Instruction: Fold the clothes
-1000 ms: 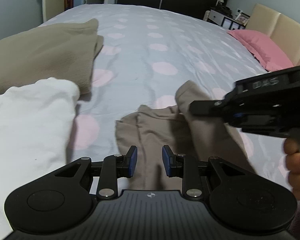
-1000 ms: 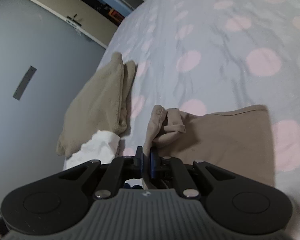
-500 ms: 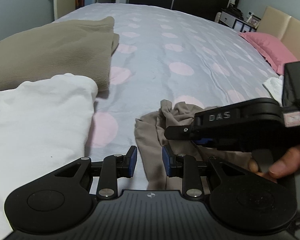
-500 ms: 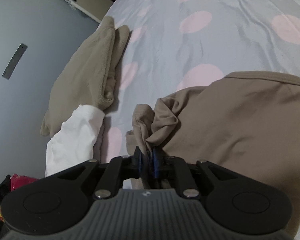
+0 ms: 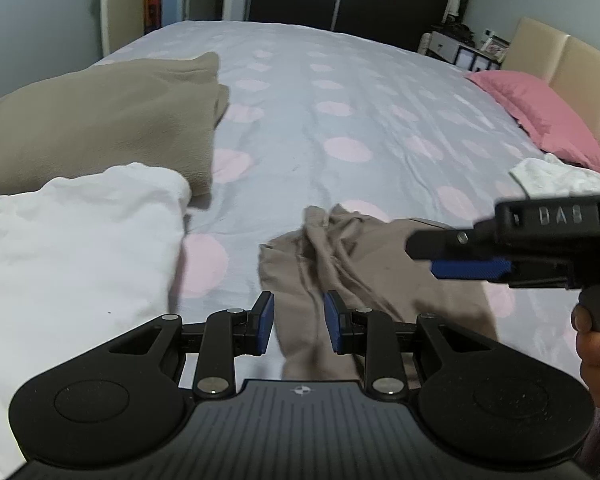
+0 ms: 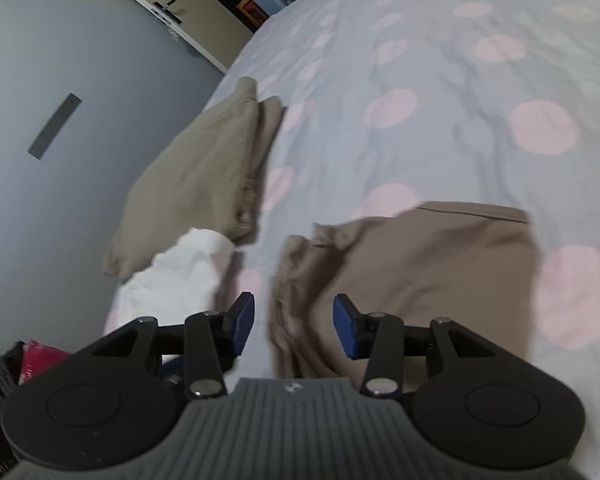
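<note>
A tan garment [image 5: 380, 256] lies on the spotted bed cover [image 5: 340, 100], its near-left corner bunched into ridges. My left gripper [image 5: 299, 322] hovers over that corner with its jaws apart; cloth shows in the gap, but the pads do not press it. In the left wrist view my right gripper [image 5: 424, 258] reaches in from the right, just above the garment. In its own view the right gripper [image 6: 294, 322] has its jaws opening, with the tan garment [image 6: 420, 272] lying loose below them and nothing gripped.
A folded khaki garment [image 5: 100, 120] and a white garment [image 5: 80, 240] lie at the left, near the bed's edge. A pink pillow [image 5: 540, 116] and a small white cloth [image 5: 556, 178] sit by the headboard at the right. A person's hand [image 5: 596, 352] holds the right gripper.
The right gripper was shut on the garment's bunched corner; its jaws have spread and let the cloth drop onto the bed. It has drawn back to the right. The left gripper's jaws kept their gap.
</note>
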### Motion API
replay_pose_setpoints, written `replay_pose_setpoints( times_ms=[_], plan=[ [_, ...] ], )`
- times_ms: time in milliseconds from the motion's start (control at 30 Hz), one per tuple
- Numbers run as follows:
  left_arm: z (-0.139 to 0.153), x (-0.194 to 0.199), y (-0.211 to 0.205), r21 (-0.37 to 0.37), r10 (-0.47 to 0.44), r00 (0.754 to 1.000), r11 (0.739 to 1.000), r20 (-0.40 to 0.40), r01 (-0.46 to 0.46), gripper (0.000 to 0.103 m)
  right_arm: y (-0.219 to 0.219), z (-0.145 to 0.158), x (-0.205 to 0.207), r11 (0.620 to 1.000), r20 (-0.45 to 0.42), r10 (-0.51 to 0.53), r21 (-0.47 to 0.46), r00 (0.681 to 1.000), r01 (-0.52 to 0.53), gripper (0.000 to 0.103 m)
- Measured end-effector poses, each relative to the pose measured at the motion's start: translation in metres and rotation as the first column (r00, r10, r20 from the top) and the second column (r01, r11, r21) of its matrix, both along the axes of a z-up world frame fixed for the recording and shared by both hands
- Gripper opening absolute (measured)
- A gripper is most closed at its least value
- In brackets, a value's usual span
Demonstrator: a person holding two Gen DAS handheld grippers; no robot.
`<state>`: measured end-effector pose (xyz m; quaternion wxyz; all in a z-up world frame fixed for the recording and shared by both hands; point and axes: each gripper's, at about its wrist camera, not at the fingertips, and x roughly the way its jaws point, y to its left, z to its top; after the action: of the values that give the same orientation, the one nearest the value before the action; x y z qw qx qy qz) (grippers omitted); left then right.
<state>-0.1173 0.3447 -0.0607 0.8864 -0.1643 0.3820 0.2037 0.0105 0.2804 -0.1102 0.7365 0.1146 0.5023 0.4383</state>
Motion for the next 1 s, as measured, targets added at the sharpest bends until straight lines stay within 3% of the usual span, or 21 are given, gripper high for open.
replay_pose_setpoints(
  times_ms=[233, 467, 633, 767, 1000],
  plan=[
    [0.006, 0.003, -0.028, 0.025, -0.086, 0.996, 0.996, -0.002, 0.086, 0.025, -0.041, -0.010, -0.025, 0.996, 0.031, -0.006, -0.085, 1.000, 0.008, 0.047],
    [0.008, -0.001, -0.037, 0.028, -0.092, 0.996, 0.995, 0.001, 0.092, 0.026, -0.064, -0.038, -0.047, 0.996, -0.101, 0.005, -0.089, 0.995, -0.014, 0.045],
    [0.014, -0.009, -0.037, 0.029, -0.084, 0.996, 0.996, 0.008, 0.084, 0.027, -0.057, -0.030, -0.078, 0.991, -0.057, 0.131, -0.008, 0.990, -0.131, 0.045],
    [0.015, -0.016, -0.036, 0.026, -0.067, 0.998, 0.997, -0.001, 0.067, 0.035, -0.044, -0.023, -0.105, 0.970, -0.008, 0.239, 0.042, 0.971, -0.238, 0.045],
    [0.009, -0.029, -0.034, 0.005, -0.058, 0.998, 0.998, -0.037, 0.058, 0.037, -0.041, -0.023, -0.140, 0.929, 0.020, 0.367, 0.032, 0.930, -0.367, 0.046]
  ],
)
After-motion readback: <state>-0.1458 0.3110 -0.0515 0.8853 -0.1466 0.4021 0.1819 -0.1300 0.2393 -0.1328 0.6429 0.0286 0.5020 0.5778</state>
